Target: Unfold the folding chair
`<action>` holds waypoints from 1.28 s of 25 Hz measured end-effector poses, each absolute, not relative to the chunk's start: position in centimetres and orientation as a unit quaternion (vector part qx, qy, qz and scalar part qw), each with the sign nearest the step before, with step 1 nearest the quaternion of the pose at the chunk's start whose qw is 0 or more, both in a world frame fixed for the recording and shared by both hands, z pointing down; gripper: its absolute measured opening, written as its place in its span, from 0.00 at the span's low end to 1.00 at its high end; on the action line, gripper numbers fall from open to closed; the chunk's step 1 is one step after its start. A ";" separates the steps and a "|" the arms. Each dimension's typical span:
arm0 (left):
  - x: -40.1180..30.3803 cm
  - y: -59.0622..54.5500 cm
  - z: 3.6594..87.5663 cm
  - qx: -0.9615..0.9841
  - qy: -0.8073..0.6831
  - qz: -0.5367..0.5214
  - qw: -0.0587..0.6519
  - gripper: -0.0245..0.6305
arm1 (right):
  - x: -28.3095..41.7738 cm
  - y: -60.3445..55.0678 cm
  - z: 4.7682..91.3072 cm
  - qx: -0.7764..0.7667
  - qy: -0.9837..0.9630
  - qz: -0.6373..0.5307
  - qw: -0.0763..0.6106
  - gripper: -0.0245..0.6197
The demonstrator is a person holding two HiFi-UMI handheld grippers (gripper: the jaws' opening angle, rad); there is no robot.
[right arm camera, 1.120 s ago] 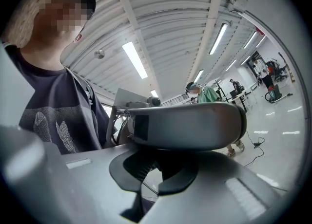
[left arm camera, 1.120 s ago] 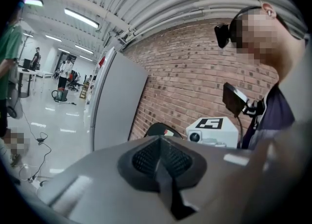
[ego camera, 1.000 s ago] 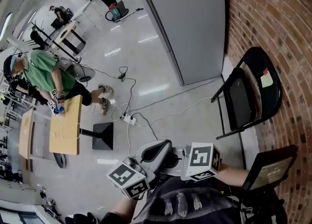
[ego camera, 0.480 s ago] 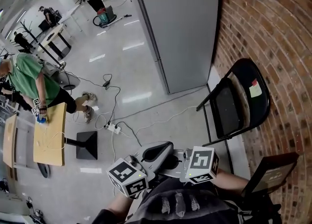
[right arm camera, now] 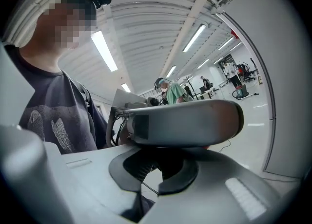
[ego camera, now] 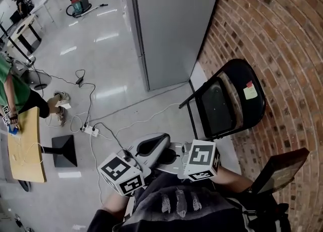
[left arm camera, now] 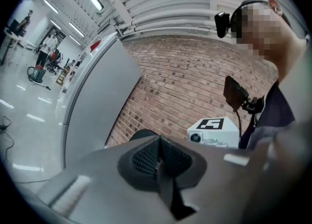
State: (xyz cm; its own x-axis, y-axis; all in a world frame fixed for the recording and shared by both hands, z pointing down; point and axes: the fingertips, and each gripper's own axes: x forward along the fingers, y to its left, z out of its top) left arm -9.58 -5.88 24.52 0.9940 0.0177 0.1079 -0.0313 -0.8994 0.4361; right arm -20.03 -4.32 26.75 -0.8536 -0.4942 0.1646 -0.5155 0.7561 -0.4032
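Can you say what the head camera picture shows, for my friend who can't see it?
A black folding chair leans folded against a brick wall. Below, the person holds the left claw and right claw near their body.

The right gripper (right arm camera: 152, 172) sits low in the frame, jaws together and empty. Just above it, the left gripper (right arm camera: 185, 123) crosses the centre. A dark-shirted person (right arm camera: 53, 116) fills the left.
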 end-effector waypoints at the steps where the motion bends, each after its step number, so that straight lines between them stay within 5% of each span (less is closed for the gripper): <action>1: -9.6 -6.7 24.5 0.973 0.000 0.049 0.225 0.04 | -20.0 -5.2 26.8 0.277 -0.934 0.222 0.029 0.04; 16: -10.1 -14.4 25.5 0.963 0.064 0.001 0.262 0.04 | -16.2 -12.2 30.1 0.443 -0.844 0.297 0.049 0.04; 32: -7.9 -14.6 26.7 0.966 0.037 0.009 0.256 0.04 | -12.7 -13.5 30.4 0.448 -0.846 0.282 0.061 0.04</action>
